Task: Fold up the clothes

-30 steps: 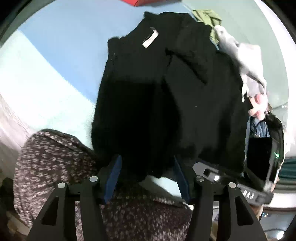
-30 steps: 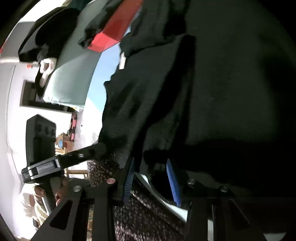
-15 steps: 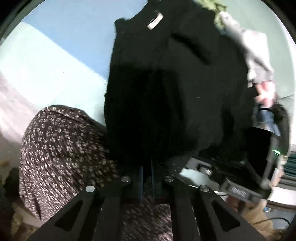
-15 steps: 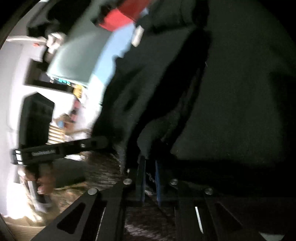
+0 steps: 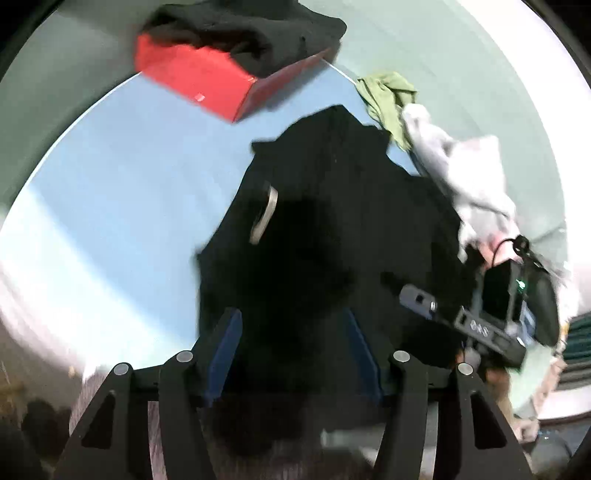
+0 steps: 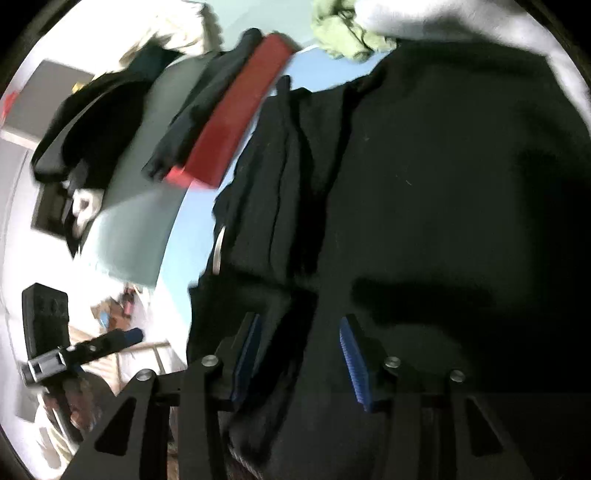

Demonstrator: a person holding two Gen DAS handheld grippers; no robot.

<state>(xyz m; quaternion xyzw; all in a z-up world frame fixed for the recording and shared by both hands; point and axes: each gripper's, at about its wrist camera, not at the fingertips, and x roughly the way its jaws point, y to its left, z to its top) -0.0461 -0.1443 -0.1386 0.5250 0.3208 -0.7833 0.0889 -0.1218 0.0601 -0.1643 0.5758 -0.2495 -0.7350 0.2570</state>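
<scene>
A black garment [image 5: 325, 236] with a pale neck label [image 5: 264, 214] lies folded on the light blue surface [image 5: 129, 206]. My left gripper [image 5: 291, 332] hovers over its near part. Its jaws are opening, and the blue pads [image 5: 225, 343] stand apart with black cloth under and between them, unpressed. In the right wrist view the same garment [image 6: 424, 184] fills the frame. My right gripper [image 6: 301, 332] is over it, jaws also opening, with cloth between the pads but not gripped. Each gripper shows in the other's view: the right gripper [image 5: 461, 317] and the left gripper [image 6: 81, 350].
A red box [image 5: 207, 81] with a dark garment [image 5: 251, 33] draped on it sits at the far side. To the right of the black garment a green cloth [image 5: 388, 96] and a white-grey garment [image 5: 469, 173] are piled. More dark clothes [image 6: 92, 125] lie at the far left.
Both grippers shut on the garment's near edge, carried it forward and upward over the garment, and now stand open with the cloth let go. The red box has come into the left view.
</scene>
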